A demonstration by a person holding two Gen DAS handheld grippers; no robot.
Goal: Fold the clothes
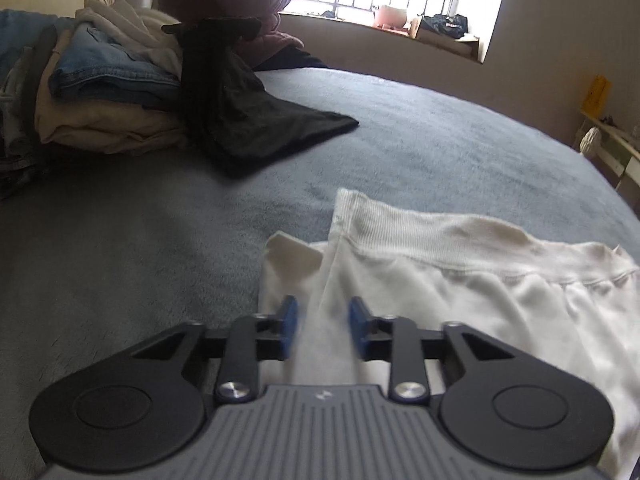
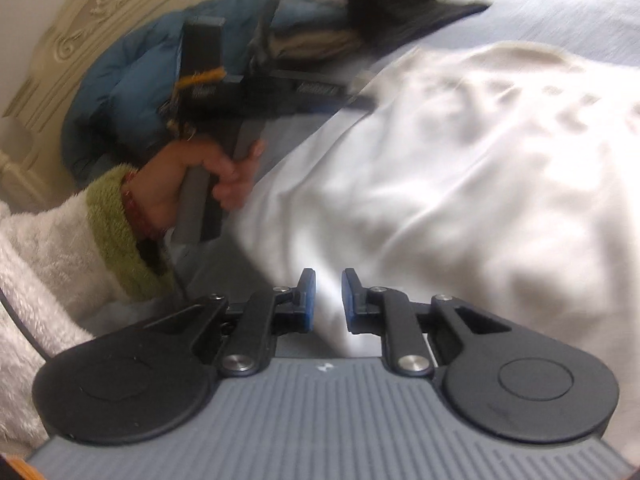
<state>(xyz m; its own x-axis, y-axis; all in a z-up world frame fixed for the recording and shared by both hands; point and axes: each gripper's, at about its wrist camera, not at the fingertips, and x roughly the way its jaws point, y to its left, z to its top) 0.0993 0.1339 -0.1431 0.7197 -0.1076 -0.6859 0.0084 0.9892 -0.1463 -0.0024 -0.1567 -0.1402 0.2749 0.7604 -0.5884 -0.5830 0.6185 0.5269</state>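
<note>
White garment (image 1: 460,292) is spread on the grey bed (image 1: 160,240), a fold running between the parted jaws of the left gripper (image 1: 322,320) and right gripper (image 2: 328,300); contact is blurred.

Your white garment (image 1: 460,300) looks like soft matt cotton, ribbed at the band; the bedcover (image 1: 140,240) is napped, fleecy.

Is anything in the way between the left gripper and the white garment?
Nothing visible. The left gripper is open with the white garment already lying between its fingers on the blue blanket.
</note>
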